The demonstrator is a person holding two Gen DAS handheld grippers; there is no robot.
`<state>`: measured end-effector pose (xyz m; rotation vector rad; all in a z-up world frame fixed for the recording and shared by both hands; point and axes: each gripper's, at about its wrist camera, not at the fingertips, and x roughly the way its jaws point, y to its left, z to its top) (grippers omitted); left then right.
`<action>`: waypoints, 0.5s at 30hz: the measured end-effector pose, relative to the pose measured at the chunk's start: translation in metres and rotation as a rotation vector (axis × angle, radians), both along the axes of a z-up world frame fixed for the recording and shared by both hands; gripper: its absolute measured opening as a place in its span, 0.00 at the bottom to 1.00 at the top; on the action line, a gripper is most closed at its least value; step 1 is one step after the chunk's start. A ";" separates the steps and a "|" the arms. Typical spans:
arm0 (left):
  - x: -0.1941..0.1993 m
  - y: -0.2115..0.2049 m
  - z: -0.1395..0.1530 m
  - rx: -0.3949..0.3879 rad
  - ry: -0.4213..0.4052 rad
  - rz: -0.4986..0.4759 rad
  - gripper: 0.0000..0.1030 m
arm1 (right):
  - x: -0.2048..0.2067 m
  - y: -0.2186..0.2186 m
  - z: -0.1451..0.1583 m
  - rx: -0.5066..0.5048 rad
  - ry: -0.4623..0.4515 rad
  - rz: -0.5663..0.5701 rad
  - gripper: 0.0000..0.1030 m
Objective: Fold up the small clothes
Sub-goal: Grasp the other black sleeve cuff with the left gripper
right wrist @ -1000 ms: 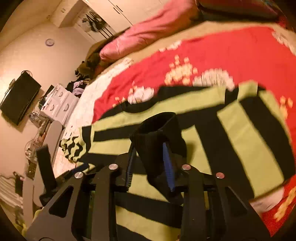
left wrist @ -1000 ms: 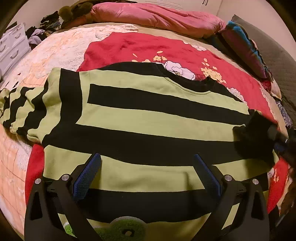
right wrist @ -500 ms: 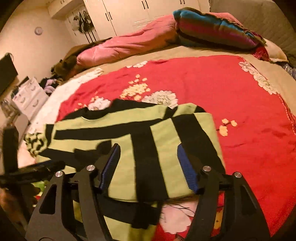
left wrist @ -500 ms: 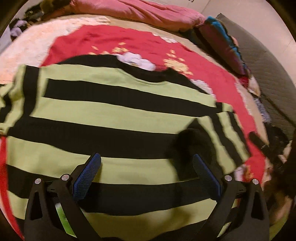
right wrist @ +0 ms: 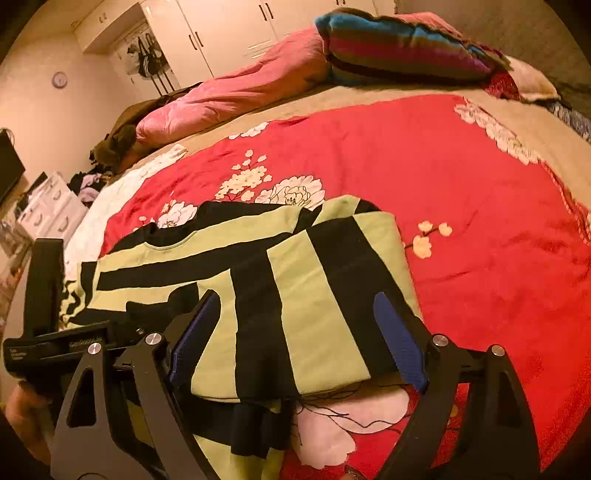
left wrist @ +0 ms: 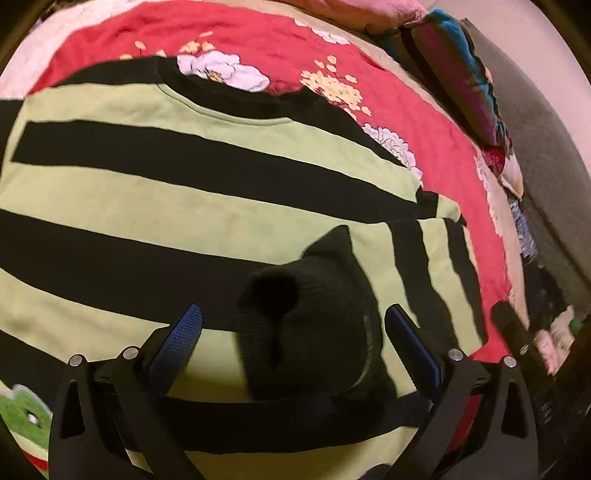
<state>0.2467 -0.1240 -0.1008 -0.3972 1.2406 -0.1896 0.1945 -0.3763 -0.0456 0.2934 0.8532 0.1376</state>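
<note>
Nearest the left wrist camera, the left hand-held gripper stands with its blue pads wide apart, pressing on nothing. The black cuff of the folded-in sleeve lies bunched between the two fingers, on top of the garment's body. In the right wrist view, the right hand-held gripper is opening, its jaws already wide; the folded sleeve lies flat in the gap between them, and neither pad touches it.

The green-and-black striped sweater lies spread face-up on the red floral bedspread, its black neckline toward the far side. The sleeve on the wearer-view right is doubled across the chest, so its stripes run at right angles to those of the body. The other sleeve trails off crumpled at the left edge of the right wrist view. At the sweater's near hem a pale flower of the bedspread shows, with loose dark threads lying across it.

At the left edge of the right wrist view a person's hand grips the black body of the other gripper.

Beyond the sweater, a pink quilt and a folded multicoloured striped blanket lie along the far side of the bed. White wardrobe doors stand behind them, and a white chest of drawers sits at far left.
</note>
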 end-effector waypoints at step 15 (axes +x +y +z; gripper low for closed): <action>-0.007 0.035 0.063 -0.109 -0.283 -0.018 0.12 | -0.003 0.004 0.001 0.019 -0.014 -0.019 0.76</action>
